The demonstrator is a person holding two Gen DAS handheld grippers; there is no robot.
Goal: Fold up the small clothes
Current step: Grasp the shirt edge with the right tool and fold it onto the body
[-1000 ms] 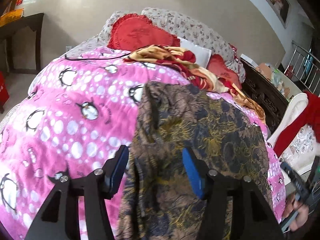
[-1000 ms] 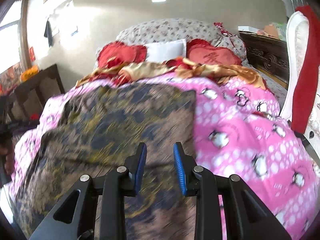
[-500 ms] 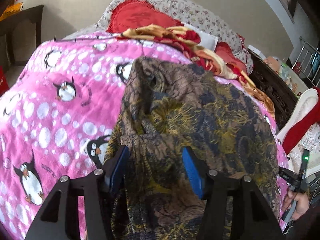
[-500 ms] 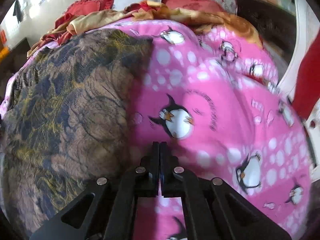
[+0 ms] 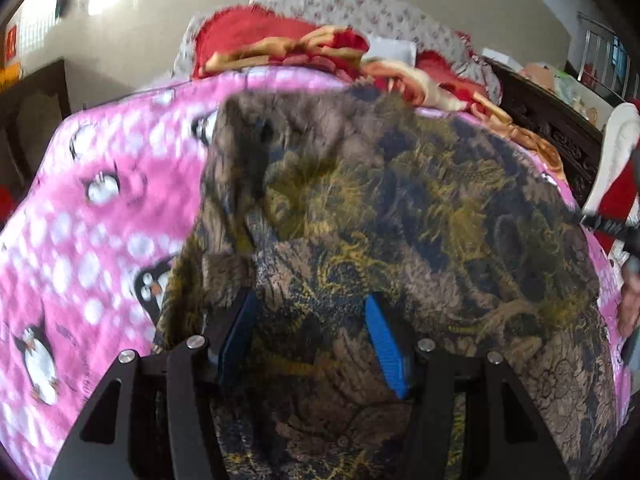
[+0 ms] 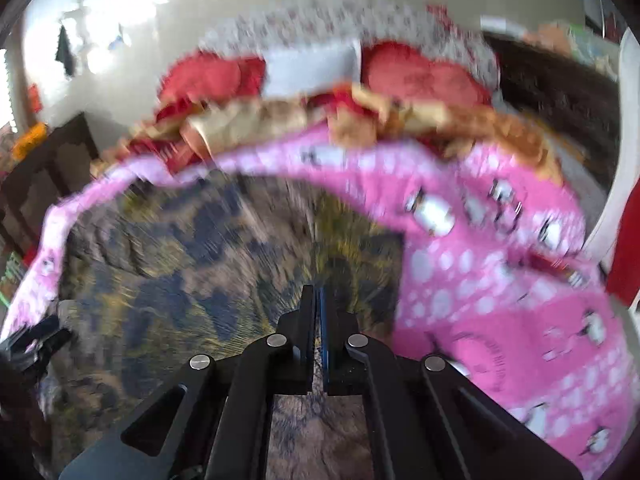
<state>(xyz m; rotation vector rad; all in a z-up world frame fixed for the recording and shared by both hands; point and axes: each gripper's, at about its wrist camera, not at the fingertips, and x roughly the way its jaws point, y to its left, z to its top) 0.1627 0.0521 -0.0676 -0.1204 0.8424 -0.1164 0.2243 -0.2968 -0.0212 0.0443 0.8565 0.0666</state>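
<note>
A brown, navy and gold patterned garment [image 5: 400, 220] lies spread on a pink penguin-print blanket [image 5: 100, 208]. My left gripper [image 5: 312, 332] is open, its blue-padded fingers low over the garment's near left part. In the right wrist view the same garment [image 6: 180, 264] shows blurred. My right gripper [image 6: 318, 300] has its jaws together over the garment's right edge; whether cloth is pinched between them is hidden.
Red pillows [image 5: 248, 36] and a crumpled red-and-gold cloth [image 5: 296, 48] lie at the head of the bed. A dark wooden cabinet [image 5: 552, 128] stands to the right. The pink blanket [image 6: 520, 280] extends right of the garment.
The right gripper closed from open and moved back over the garment's right edge. The left gripper moved forward and lower over the garment, staying open. The view tilted up.
</note>
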